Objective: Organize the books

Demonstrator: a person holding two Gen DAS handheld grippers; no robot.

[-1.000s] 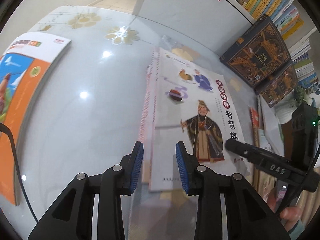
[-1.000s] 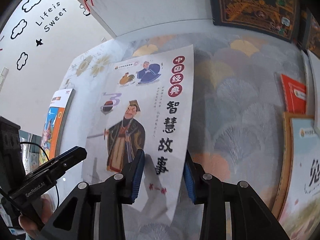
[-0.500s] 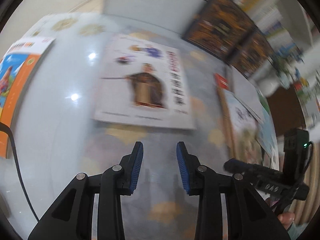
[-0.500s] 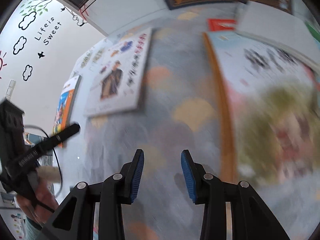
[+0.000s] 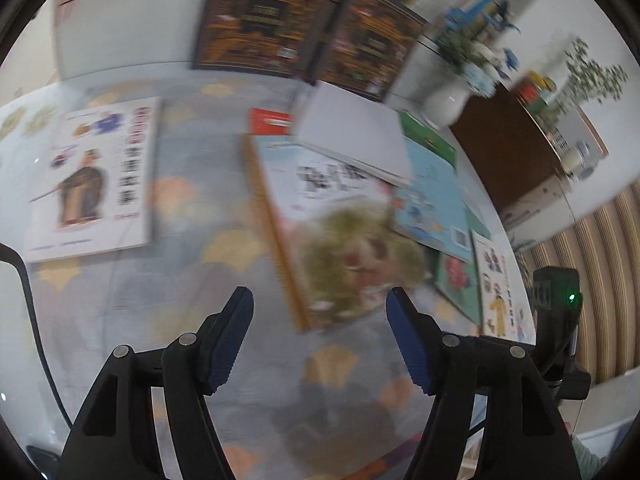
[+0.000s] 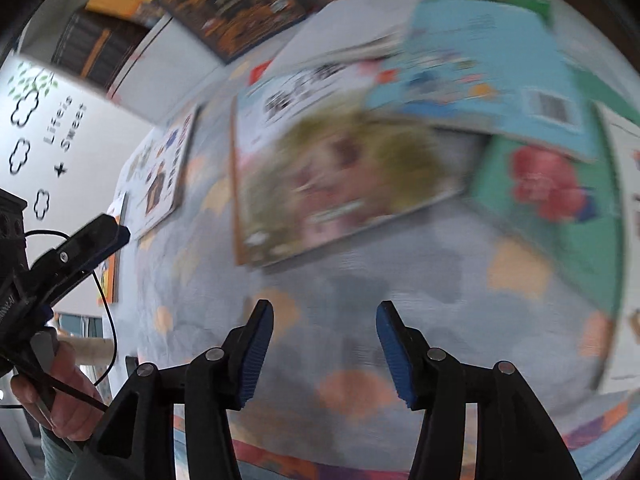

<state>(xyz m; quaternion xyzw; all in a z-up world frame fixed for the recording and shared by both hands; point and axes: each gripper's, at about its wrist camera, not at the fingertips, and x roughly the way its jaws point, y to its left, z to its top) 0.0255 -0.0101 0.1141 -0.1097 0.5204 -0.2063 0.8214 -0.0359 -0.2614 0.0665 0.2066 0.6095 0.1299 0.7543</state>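
Observation:
The frames are blurred by motion. My left gripper (image 5: 318, 300) hangs over the grey patterned tablecloth (image 5: 180, 320), its jaws opening and holding nothing; the near corner of an orange-spined picture book (image 5: 332, 232) lies on the table just beyond them. My right gripper (image 6: 324, 312) is also opening and holds nothing, a little short of that same picture book (image 6: 328, 184). The white story book with a robed figure (image 5: 92, 176) lies flat to the left, apart from both grippers. A white book (image 5: 352, 136) and a blue book (image 5: 432, 200) overlap the picture book.
A green book with a red flower (image 6: 552, 192) and a small red book (image 5: 272, 120) lie in the pile. Dark ornate boxes (image 5: 264, 24) lean against the back shelf and a white vase (image 5: 444, 100) stands at the right. An orange book (image 6: 110, 276) lies far left.
Both grippers left the white story book lying flat and swung right toward the pile of books. Both pairs of jaws have spread wider.

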